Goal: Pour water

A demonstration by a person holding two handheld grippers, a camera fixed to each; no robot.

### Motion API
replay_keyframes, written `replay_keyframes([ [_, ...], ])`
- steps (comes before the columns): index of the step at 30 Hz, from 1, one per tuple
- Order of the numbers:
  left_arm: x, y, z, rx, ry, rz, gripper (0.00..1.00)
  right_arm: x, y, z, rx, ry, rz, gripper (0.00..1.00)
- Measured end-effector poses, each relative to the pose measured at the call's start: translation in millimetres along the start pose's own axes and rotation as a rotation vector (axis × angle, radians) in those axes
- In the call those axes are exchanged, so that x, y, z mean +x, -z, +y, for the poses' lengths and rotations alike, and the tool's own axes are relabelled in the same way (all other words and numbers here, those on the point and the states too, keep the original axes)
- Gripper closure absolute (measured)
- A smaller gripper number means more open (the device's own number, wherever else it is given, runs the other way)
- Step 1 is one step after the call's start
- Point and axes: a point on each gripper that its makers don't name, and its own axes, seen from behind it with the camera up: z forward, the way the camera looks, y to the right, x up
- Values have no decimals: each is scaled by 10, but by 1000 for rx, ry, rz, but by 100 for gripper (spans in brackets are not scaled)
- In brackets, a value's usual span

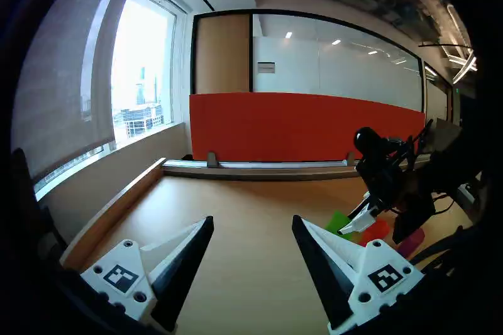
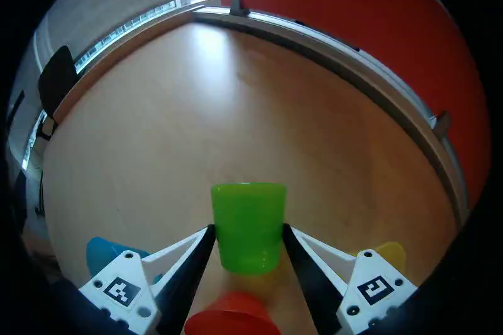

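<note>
Right gripper [image 2: 248,229] fingers sit lowest and closest in the right gripper view, clamped on a green cup [image 2: 248,209], one fingertip pressed to each side wall.

- Green cup: see-through plastic, plain, tapered; wider end uppermost in the picture, narrower end toward the camera. Contents cannot be made out.
- It sits over a wooden table [image 2: 207,115]; cannot tell whether it touches the top.
- Red cup [image 2: 229,317] just below it, between the finger bases.
- Blue cup [image 2: 104,252] behind the left finger, yellow cup [image 2: 391,251] behind the right finger.
- Orange partition [image 2: 390,27] runs along the table's far edge.

Left gripper view: left gripper [image 1: 251,220] fingers spread apart, nothing between them, bare tabletop beyond. Right gripper is well off to the right with the green cup at its tip. Window [image 1: 141,83] at left.
</note>
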Motion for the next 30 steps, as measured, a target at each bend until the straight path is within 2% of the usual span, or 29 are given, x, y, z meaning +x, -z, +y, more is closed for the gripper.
replay_keyframes([
  [30,-34,-8,-21,3,-3,-8,8,16,-41,36,-14,-4,-39,17],
])
